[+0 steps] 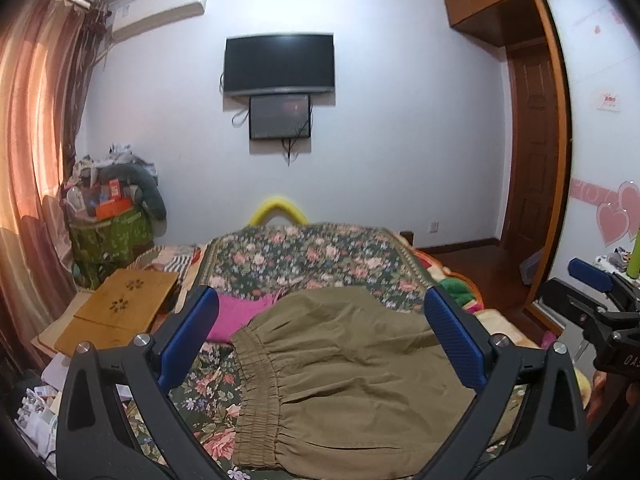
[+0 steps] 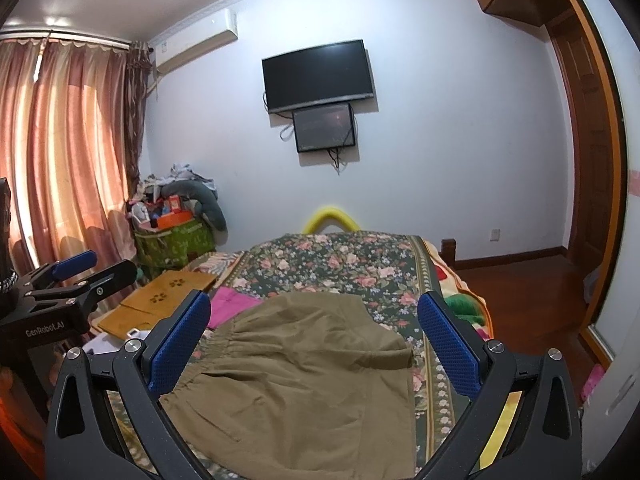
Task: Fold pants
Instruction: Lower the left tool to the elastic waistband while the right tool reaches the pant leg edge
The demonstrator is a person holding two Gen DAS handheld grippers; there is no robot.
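Olive-brown pants (image 1: 344, 376) lie folded on the floral bedspread (image 1: 304, 256), their elastic waistband (image 1: 252, 392) toward the left. My left gripper (image 1: 320, 308) hovers above them, open, its blue pads wide apart with nothing between. In the right wrist view the same pants (image 2: 296, 372) spread below my right gripper (image 2: 314, 312), also open and empty. Each gripper shows in the other's view: the right gripper (image 1: 592, 280) at the far right edge, the left gripper (image 2: 84, 268) at the far left.
A pink garment (image 1: 236, 314) lies just beyond the pants. A wooden lap table (image 1: 120, 308) rests at the bed's left side. A green bin of clutter (image 1: 108, 232) stands by the curtain. Wooden floor (image 2: 520, 296) and a wardrobe (image 1: 532, 152) are on the right.
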